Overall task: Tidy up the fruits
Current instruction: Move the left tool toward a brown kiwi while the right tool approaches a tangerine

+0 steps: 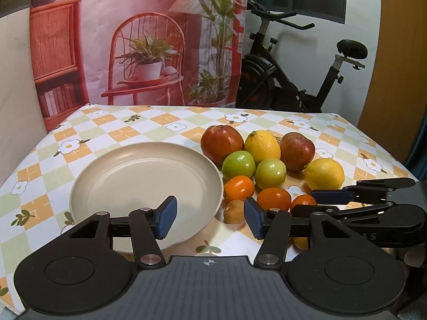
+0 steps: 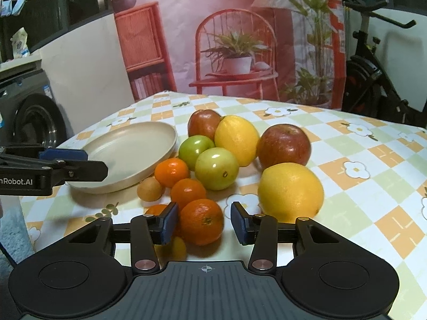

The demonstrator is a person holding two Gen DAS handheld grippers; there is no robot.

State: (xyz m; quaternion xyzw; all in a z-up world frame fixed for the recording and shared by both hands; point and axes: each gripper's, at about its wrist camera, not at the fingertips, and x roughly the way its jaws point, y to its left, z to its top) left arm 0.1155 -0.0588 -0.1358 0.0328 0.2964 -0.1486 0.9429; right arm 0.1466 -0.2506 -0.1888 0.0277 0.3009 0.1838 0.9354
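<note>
An empty cream plate [image 1: 133, 176] [image 2: 133, 146] lies left of a fruit cluster: two red apples [image 1: 221, 144], two lemons [image 1: 263, 146], two green fruits [image 1: 238, 164], several tangerines [image 1: 238, 188] and a small brown fruit [image 1: 234, 212]. My left gripper [image 1: 210, 218] hovers open over the plate's near right rim, nothing between its fingers. My right gripper [image 2: 204, 222] straddles the nearest tangerine [image 2: 201, 221]. Its left pad [image 2: 169, 222] touches the peel, while a thin gap shows at the right pad [image 2: 238, 224]. A small yellow fruit [image 2: 178, 248] lies partly hidden under the left finger.
A checked flower tablecloth [image 2: 355, 170] covers the table, with a printed backdrop [image 1: 133, 40] hanging behind it. An exercise bike [image 1: 293, 80] stands behind the table's right side. A big lemon [image 2: 291, 193] sits just right of my right gripper.
</note>
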